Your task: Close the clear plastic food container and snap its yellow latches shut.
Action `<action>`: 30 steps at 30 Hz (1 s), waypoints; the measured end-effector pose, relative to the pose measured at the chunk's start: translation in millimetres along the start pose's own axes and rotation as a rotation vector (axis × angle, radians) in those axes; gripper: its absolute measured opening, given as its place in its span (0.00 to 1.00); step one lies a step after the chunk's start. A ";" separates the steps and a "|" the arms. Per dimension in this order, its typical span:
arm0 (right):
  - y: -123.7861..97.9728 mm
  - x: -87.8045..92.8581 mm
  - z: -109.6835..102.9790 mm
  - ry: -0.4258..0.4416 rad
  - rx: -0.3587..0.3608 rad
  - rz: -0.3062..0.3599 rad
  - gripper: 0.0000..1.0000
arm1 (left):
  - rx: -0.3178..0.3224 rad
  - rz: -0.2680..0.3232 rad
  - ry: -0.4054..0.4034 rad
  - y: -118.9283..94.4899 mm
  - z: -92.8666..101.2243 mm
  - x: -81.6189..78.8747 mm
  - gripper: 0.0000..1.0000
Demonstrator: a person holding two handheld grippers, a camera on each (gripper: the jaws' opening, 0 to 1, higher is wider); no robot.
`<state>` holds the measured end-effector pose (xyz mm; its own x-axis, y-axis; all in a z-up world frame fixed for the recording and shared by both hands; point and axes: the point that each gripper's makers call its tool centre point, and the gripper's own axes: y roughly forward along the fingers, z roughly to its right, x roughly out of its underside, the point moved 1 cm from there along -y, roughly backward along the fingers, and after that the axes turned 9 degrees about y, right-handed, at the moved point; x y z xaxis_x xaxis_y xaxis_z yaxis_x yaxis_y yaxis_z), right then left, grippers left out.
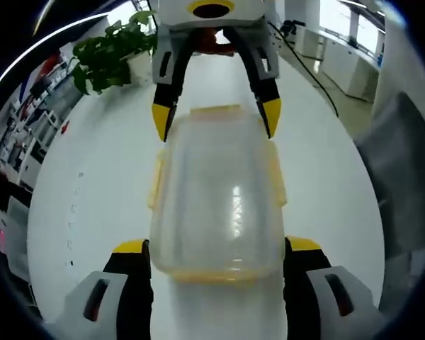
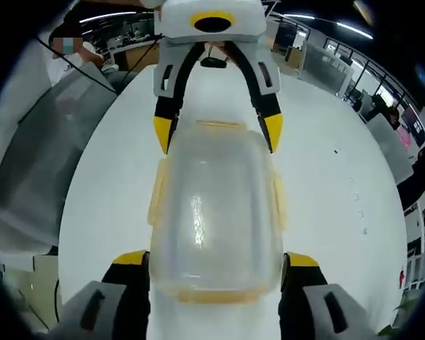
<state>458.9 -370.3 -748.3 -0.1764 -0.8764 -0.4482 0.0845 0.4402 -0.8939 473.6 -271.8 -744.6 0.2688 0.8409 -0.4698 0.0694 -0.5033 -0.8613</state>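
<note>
clear rounded-box container point(image 1: 216, 198) | yellow latches point(image 1: 156, 182) | smooth white table point(image 1: 99, 191)

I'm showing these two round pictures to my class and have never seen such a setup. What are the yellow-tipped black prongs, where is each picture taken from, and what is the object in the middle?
A person holds a two-jaw tool in each hand, and each carries a fisheye camera looking along its own jaws. In the left gripper view, the left hand-held gripper rises from the bottom and the right hand-held gripper faces it from the top. The right gripper view is the reverse: the right one is at the bottom, the left one at the top.

Between them, on a white table, lies a clear plastic food container with yellow latches. Each gripper's open jaws straddle one end of it. Whether they touch it is unclear. A potted plant stands behind.
</note>
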 end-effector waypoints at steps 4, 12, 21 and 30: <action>2.6 -5.0 -4.3 -0.001 0.000 -0.004 0.74 | -0.003 0.004 -0.002 -4.2 4.8 5.7 0.75; 16.4 -31.0 -20.6 -0.016 -0.007 -0.001 0.74 | -0.008 0.005 -0.018 -20.8 21.4 30.1 0.74; 38.7 -74.6 -40.2 -0.045 -0.015 -0.014 0.74 | -0.014 -0.022 -0.034 -47.0 43.4 70.6 0.74; 61.3 -116.9 -56.0 -0.058 -0.019 -0.026 0.74 | -0.022 -0.008 -0.047 -71.9 60.5 109.4 0.74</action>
<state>429.8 -230.0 -750.4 -0.1212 -0.8972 -0.4246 0.0616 0.4201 -0.9054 439.9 -131.5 -745.7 0.2230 0.8529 -0.4720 0.0930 -0.5006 -0.8607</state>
